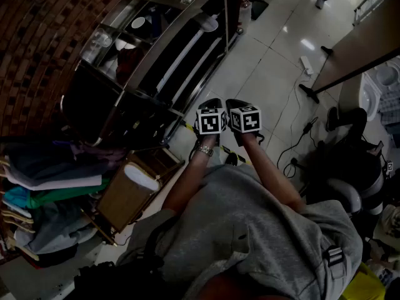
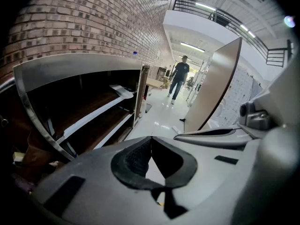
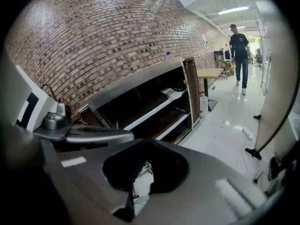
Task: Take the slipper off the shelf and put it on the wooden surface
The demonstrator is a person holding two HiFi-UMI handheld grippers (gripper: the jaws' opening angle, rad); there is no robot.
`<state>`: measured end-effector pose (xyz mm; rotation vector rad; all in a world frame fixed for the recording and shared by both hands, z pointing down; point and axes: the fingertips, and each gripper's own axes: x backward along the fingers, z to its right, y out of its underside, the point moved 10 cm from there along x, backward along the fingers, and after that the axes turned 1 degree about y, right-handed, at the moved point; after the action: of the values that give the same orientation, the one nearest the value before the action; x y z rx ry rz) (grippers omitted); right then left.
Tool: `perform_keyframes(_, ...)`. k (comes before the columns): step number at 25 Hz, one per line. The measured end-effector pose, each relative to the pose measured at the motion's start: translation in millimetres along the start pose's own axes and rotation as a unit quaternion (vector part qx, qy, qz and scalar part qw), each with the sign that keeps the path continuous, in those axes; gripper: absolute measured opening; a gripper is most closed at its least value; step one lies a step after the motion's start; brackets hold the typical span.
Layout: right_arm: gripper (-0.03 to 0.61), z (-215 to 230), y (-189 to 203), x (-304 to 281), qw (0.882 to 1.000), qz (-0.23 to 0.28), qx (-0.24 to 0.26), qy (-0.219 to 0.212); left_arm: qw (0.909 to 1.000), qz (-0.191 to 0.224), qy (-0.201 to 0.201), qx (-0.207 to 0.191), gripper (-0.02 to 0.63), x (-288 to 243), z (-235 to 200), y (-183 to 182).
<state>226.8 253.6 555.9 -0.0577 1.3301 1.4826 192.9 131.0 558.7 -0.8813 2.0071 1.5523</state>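
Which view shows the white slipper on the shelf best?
Right gripper view: the white slipper sits well lit on the dark metal-framed shelf. Left gripper view shows it in deeper shadow; head view, dim, from above.

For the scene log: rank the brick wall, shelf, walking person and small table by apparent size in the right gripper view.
1. brick wall
2. shelf
3. person and small table: these look about alike and both are far off, so they are left unranked.

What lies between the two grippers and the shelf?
Only bare pale floor tiles lie between the left gripper, the right gripper and the shelf; the right gripper view shows this most plainly.
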Motion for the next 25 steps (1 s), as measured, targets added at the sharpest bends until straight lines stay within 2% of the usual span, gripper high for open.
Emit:
perform_keyframes(3, 0.002, 8.2, -26.9, -39.0, 1.000, -0.004, -0.012, -0.006, 0.9998, 0.001, -0.008, 0.016, 0.005, -24.1, -27.7, -23.5)
perform_keyframes(6, 0.002, 22.2, -68.1, -76.1, 1.000, -0.005, -0.013, 0.003, 0.9998, 0.013, -0.008, 0.014, 0.003, -53.8, -56.2, -65.1)
perform_keyframes(10, 0.001, 30.3, -129.1, -115.5, 1.000, 0.000, -0.008, 0.019, 0.9990, 0.034, 0.005, 0.030, 0.003, -82.8, -93.8, -125.8)
perform_keyframes(13, 0.002, 30.9, -160.8, -140.0, 1.000, 0.001, -0.006, 0.028, 0.9989, 0.034, 0.013, 0.028, 0.003, -102.6, -112.1, -153.6)
perform_keyframes(18, 0.002, 37.4, -181.3, -173.7, 1.000, -0.016, -0.006, 0.015, 0.9991, 0.018, 0.014, 0.035, 0.005, -129.2, -127.4, -166.2)
perform_keyframes(22, 0.002, 54.1, -191.4, -203.8, 1.000, -0.015, -0.011, -0.015, 0.9977, 0.013, -0.003, 0.066, 0.005, -142.7, -142.0, -172.3)
perform_keyframes(24, 0.003, 76.0, -202.3, -229.3, 0.999, 0.018, -0.040, -0.010, 0.9973, 0.010, -0.008, 0.072, 0.005, -143.8, -151.2, -174.4)
perform_keyframes(25, 0.041, 91.5, -208.8, -247.2, 0.997, 0.034, -0.073, -0.009, 0.9971, 0.010, -0.011, 0.074, 0.005, -144.0, -156.2, -176.0)
